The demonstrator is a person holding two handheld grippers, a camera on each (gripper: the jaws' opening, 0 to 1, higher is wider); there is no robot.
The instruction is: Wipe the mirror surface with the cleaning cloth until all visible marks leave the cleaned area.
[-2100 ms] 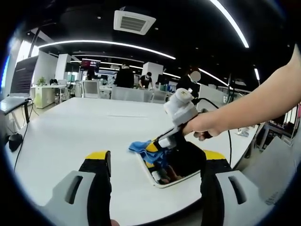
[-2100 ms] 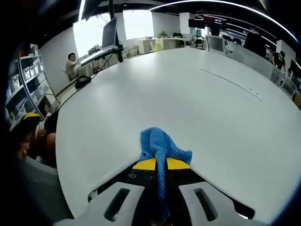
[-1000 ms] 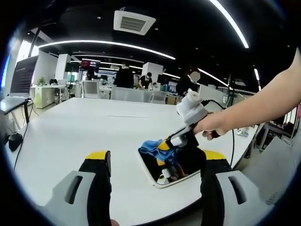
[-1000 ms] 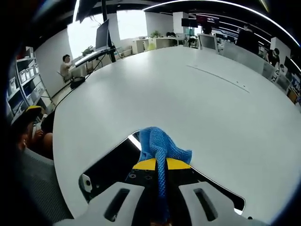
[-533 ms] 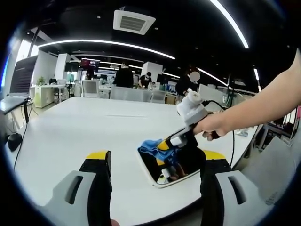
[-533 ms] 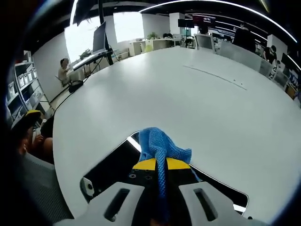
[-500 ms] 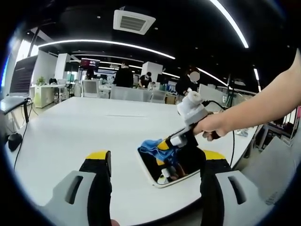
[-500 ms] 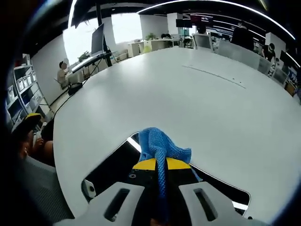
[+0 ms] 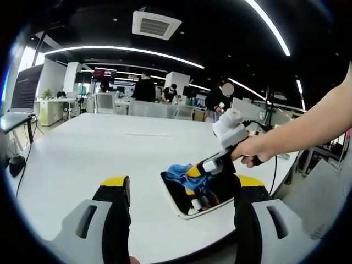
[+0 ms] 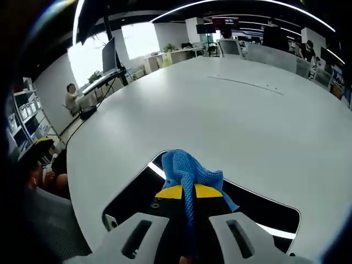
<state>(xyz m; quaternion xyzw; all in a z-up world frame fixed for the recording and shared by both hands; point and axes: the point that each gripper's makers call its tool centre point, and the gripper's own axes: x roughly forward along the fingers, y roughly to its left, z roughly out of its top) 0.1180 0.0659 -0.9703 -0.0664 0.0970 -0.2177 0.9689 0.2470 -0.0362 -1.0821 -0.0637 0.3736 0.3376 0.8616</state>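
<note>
- Blue, knitted-looking cleaning cloth (image 10: 187, 173) is clamped between the right gripper (image 10: 186, 193) jaws, bunched past the yellow tips; it presses on the one dark, white-rimmed rectangular mirror (image 10: 132, 192) lying flat on the white table (image 10: 231, 115)
- Left gripper (image 9: 179, 190) jaws stand wide apart, holding nothing; mirror lies ahead between them

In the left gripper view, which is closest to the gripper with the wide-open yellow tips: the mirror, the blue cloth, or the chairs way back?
1. Mirror, flat on the table between the left gripper tips.
2. Blue cloth, on the mirror's far edge, pinched by the right gripper.
3. Chairs, beyond the table's far side.
</note>
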